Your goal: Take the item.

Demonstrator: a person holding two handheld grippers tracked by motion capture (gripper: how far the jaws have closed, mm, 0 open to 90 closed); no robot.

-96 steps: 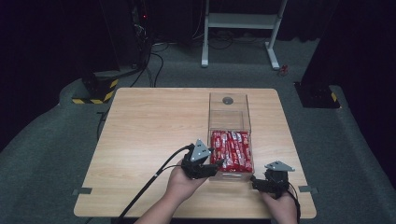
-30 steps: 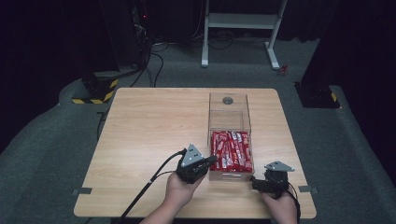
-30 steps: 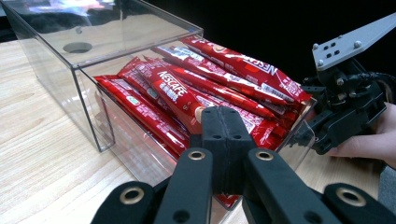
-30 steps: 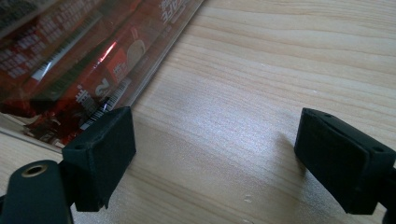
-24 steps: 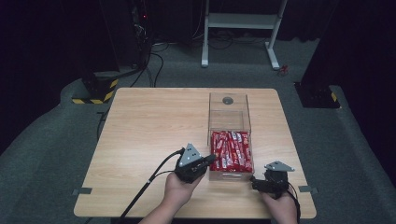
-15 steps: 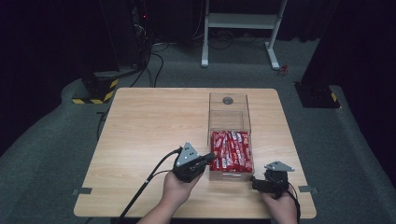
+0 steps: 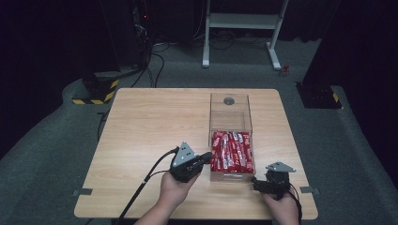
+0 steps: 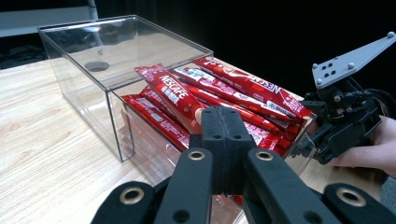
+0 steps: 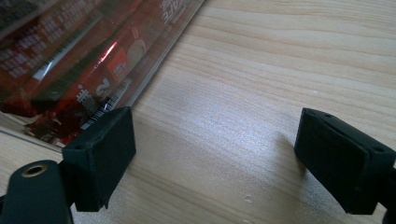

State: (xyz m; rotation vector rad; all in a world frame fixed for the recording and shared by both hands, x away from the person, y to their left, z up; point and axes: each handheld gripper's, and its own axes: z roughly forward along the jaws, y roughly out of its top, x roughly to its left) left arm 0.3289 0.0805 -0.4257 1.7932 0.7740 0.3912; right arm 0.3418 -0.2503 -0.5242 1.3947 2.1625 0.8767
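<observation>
A clear plastic box (image 7: 230,112) stands on the wooden table (image 7: 155,126). Its near half is packed with red Nescafe sticks (image 7: 232,151), and its far half holds one small round dark spot (image 7: 229,100). My left gripper (image 7: 205,158) sits at the box's near left wall. In the left gripper view its jaws (image 8: 225,135) are shut, and one raised stick (image 8: 170,93) slants over the rim with its near end running in behind the tips. My right gripper (image 7: 257,185) rests by the box's near right corner, open (image 9: 215,158) over bare wood beside the box wall (image 9: 70,60).
The person's other hand and the right gripper (image 8: 345,116) lie just past the box in the left gripper view. A cable (image 7: 141,187) trails from the left gripper toward the table's near edge. Dark floor, a white stand (image 7: 244,28) and cables lie beyond the far edge.
The left gripper has drifted a little left and toward the person, from over the sticks to the box's left wall. The right gripper has not moved.
</observation>
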